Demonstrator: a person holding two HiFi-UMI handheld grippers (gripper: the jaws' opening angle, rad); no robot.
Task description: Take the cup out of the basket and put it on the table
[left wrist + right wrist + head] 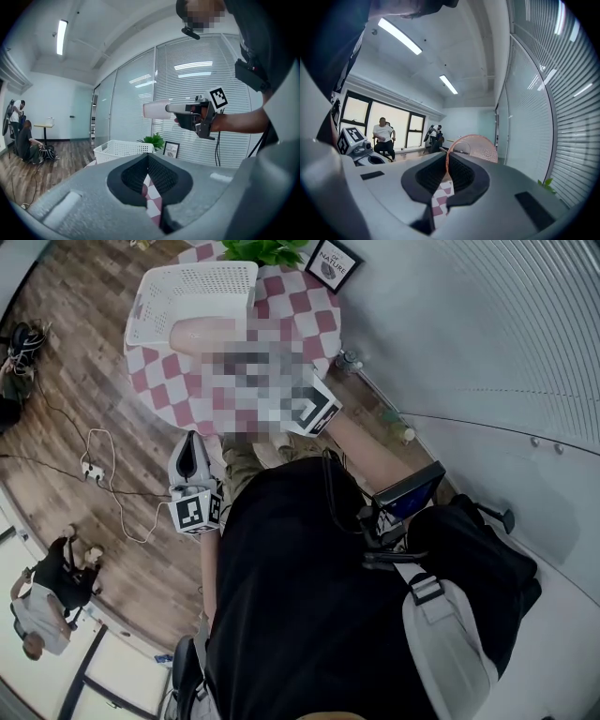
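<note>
Pink-tinted and see-through, the single cup [476,146] hangs in the air on its side, clear of the one white slotted basket [150,306] and above that basket's near rim. The right gripper [447,164] is clenched on the cup's thin wall, its pads pinching the rim. The left gripper [147,159] is held low at the near edge of the desk [178,399], jaws pressed together with nothing between them.

The basket sits at the far-left edge of the round desk, which wears a red-and-white chequered cloth. At the far edge, against the window blinds, stand one green plant [267,249] and one black-framed print [330,263] on which the word "NATURE" can be read; the smaller lettering is too fine to make out.

Beyond the desk, a white power strip [92,470] and its cable lie on the wood floor, and a seated person [47,587] is visible farther off.
</note>
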